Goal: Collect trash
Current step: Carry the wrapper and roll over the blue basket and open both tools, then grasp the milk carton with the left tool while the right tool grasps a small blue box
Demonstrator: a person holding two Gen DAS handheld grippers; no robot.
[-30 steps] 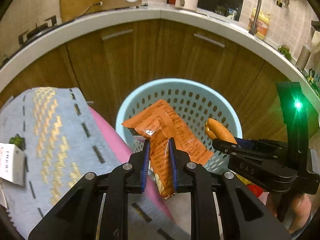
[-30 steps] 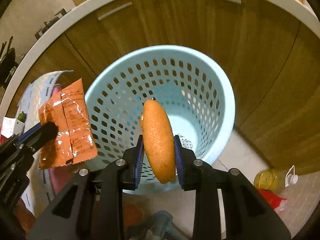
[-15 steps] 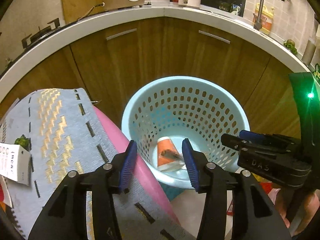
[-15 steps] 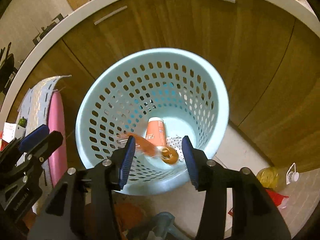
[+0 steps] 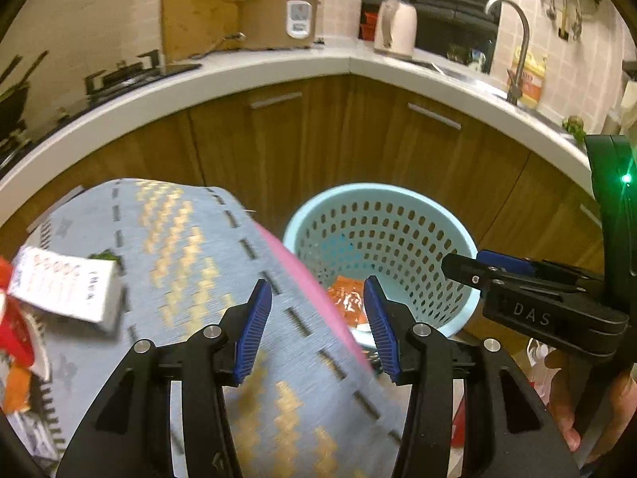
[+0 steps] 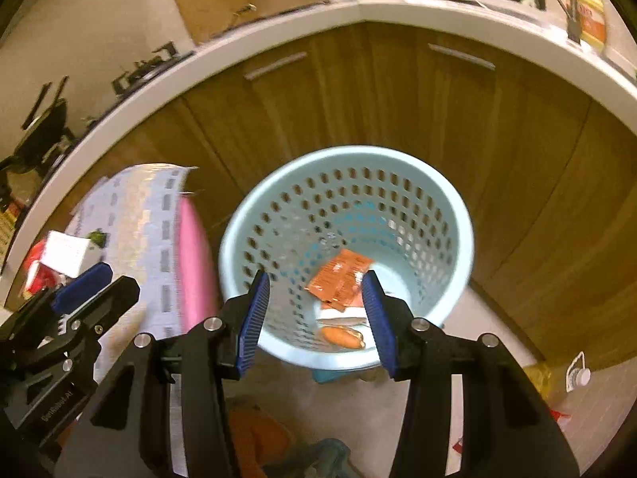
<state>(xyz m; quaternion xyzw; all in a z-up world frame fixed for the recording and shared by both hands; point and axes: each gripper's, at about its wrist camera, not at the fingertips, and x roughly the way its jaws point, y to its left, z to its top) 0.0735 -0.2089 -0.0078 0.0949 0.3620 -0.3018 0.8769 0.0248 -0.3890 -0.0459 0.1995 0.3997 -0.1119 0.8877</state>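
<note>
Wooden cabinets (image 6: 398, 91) curve behind a pale blue basket (image 6: 464, 239) on the floor. Inside the basket lie an orange wrapper (image 6: 342, 279) and a sausage (image 6: 342, 336). Both the left gripper (image 5: 316, 324) and right gripper (image 6: 314, 318) hang above its rim, released and holding nothing.

We see the floor (image 6: 469, 326), pale, and the basket (image 6: 458, 215) stands on it beside the cabinets (image 6: 398, 91). A table (image 5: 187, 239) with a grey-blue cloth carries a white box (image 5: 63, 290) and red wrappers (image 5: 12, 330).
</note>
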